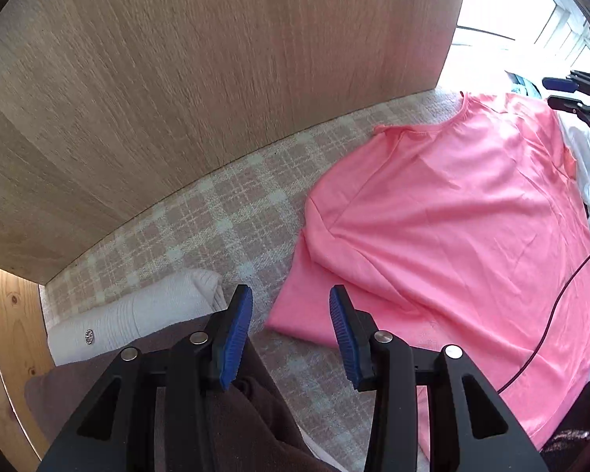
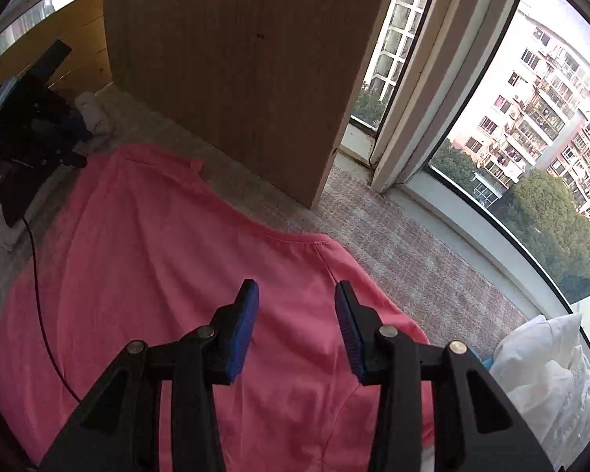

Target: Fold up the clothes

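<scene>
A pink T-shirt (image 1: 452, 220) lies spread flat on a checked beige cloth surface (image 1: 224, 212), its collar toward the wooden panel. My left gripper (image 1: 291, 299) hovers open just off the shirt's left sleeve edge, nothing between its blue pads. My right gripper (image 2: 297, 295) is open above the shirt (image 2: 169, 275) near the shoulder seam, holding nothing. In the left wrist view the right gripper (image 1: 558, 92) shows at the far right, beyond the shirt. In the right wrist view the left gripper (image 2: 39, 145) is a dark shape at the far left.
A tall wooden panel (image 1: 216, 78) stands behind the surface. A folded white knit garment (image 1: 137, 314) and a brown garment (image 1: 232, 424) lie by my left gripper. A dark cable (image 2: 39, 275) crosses the shirt. White bedding (image 2: 542, 369) sits at right by a large window (image 2: 531, 137).
</scene>
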`<state>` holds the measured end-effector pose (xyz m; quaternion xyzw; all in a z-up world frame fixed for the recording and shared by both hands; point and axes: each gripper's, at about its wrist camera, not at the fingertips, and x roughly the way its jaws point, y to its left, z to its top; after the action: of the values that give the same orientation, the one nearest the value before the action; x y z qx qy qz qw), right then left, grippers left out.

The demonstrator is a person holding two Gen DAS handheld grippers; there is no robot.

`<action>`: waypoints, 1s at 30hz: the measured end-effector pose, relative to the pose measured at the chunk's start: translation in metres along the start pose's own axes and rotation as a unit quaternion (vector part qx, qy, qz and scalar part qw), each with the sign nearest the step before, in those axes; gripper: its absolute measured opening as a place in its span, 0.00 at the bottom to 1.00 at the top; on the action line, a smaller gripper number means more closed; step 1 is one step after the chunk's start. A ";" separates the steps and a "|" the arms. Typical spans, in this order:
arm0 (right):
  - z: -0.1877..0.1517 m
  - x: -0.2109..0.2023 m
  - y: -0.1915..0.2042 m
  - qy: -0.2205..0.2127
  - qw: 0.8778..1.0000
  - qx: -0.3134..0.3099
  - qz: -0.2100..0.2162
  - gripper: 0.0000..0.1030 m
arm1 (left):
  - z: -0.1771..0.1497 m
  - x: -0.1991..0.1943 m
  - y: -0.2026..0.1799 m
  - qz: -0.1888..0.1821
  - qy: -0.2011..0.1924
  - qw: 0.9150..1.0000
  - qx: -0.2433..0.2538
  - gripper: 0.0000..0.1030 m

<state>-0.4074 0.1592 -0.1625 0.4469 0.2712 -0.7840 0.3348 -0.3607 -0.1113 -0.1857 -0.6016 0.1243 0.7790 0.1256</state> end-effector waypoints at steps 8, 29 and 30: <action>0.027 0.082 0.001 0.056 0.998 -0.025 -0.014 0.43 | -0.006 0.025 -0.021 0.042 0.069 0.992 0.100 0.38; 0.072 0.043 -0.009 -0.016 0.995 0.034 0.087 0.27 | 0.054 0.004 -0.020 -0.031 -0.002 0.996 0.083 0.42; 0.073 0.047 -0.007 -0.015 0.995 0.032 0.089 0.27 | 0.060 0.010 -0.023 -0.038 -0.001 0.996 0.085 0.42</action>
<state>-0.4683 0.0969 -0.1702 0.4682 0.2005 -0.7658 0.3927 -0.4093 -0.0690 -0.1818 -0.5926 0.1670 0.7607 0.2053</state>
